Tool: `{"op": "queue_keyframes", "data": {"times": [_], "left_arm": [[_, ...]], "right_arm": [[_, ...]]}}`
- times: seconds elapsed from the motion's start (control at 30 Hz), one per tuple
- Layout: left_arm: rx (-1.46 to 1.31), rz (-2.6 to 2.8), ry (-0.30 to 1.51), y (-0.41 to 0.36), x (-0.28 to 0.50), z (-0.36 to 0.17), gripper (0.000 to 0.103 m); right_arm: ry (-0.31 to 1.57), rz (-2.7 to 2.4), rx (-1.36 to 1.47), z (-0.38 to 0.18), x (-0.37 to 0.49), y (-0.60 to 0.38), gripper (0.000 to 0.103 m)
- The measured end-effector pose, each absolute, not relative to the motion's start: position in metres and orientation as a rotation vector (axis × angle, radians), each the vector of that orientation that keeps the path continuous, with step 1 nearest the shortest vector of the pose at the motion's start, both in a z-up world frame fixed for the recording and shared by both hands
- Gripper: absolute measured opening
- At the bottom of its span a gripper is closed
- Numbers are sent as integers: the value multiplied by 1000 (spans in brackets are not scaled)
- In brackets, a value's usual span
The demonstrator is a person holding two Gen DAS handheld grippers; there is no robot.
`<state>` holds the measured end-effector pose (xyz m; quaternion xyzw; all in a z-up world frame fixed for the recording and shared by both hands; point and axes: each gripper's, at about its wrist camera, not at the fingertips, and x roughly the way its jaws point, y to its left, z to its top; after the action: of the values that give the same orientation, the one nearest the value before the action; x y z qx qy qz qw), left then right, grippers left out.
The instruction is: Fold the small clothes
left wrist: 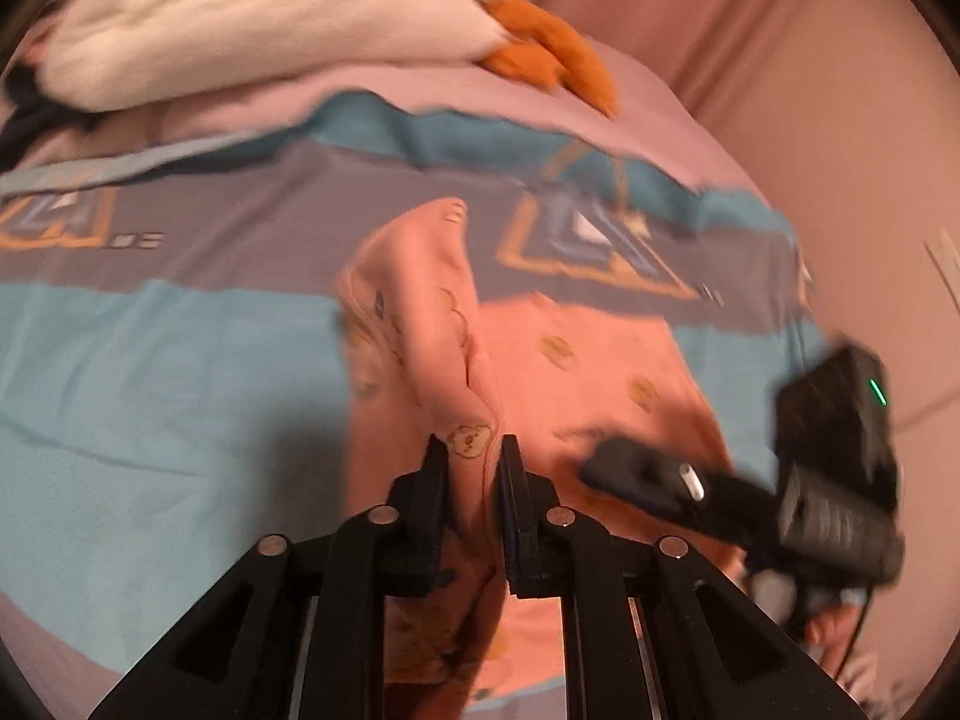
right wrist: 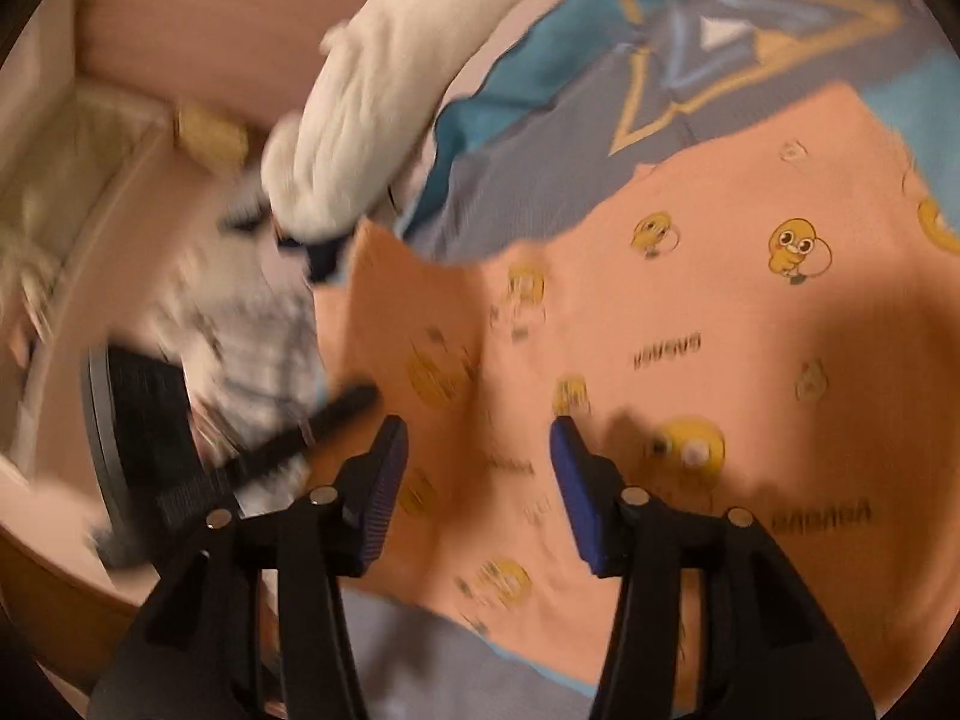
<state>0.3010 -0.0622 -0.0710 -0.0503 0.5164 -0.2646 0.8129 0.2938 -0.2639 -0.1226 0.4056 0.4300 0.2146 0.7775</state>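
A small peach garment [left wrist: 576,372] printed with yellow cartoon chicks lies on a blue and grey patterned bedspread [left wrist: 150,372]. My left gripper [left wrist: 474,456] is shut on a raised fold of the garment and holds it up off the bed. The right gripper [left wrist: 648,474] shows in the left wrist view, low over the garment's right part. In the right wrist view my right gripper [right wrist: 480,450] is open and empty just above the flat garment [right wrist: 690,312]. The left gripper [right wrist: 336,408] shows there blurred at the garment's left edge.
A white plush toy [left wrist: 258,18] with orange feet [left wrist: 552,54] lies at the far side of the bed. The same toy [right wrist: 384,114] shows in the right wrist view. Pink bedding and a pink wall [left wrist: 780,60] lie beyond. A wooden bed edge [right wrist: 54,588] shows at lower left.
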Motion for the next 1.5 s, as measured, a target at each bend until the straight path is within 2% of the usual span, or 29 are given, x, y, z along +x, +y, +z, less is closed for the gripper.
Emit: {"op": "queue_keyframes", "data": {"times": [0.03, 0.1, 0.27, 0.5, 0.6, 0.7, 0.73, 0.77, 0.83, 1.27, 1.5], "left_arm": [[-111, -590, 1125, -69, 300, -77, 12], [-127, -640, 1169, -80, 296, -88, 12], [-131, -682, 1192, -80, 280, -98, 12], [-202, -618, 1161, -20, 264, -96, 12], [-224, -581, 1162, 3, 262, -98, 12], [-252, -554, 1167, 18, 260, -102, 12], [-260, -550, 1168, 20, 259, -102, 12], [-269, -548, 1168, 22, 259, -103, 12], [-276, -543, 1168, 24, 258, -104, 12], [-273, -591, 1173, 8, 255, -100, 12], [-222, -644, 1175, -36, 260, -100, 12]], "right_arm": [[933, 462, 939, -129, 299, -267, 65], [957, 442, 1035, -143, 310, -271, 69], [1006, 379, 1021, -153, 319, -269, 69], [1040, 365, 879, -144, 335, -257, 67], [1049, 365, 804, -141, 337, -246, 57], [1059, 366, 736, -143, 344, -232, 41], [1055, 354, 704, -145, 346, -229, 26], [1057, 332, 684, -148, 349, -228, 17], [1038, 324, 701, -150, 347, -233, 10], [875, 246, 504, -58, 325, -293, 8], [924, 110, 519, -76, 318, -348, 9]]}}
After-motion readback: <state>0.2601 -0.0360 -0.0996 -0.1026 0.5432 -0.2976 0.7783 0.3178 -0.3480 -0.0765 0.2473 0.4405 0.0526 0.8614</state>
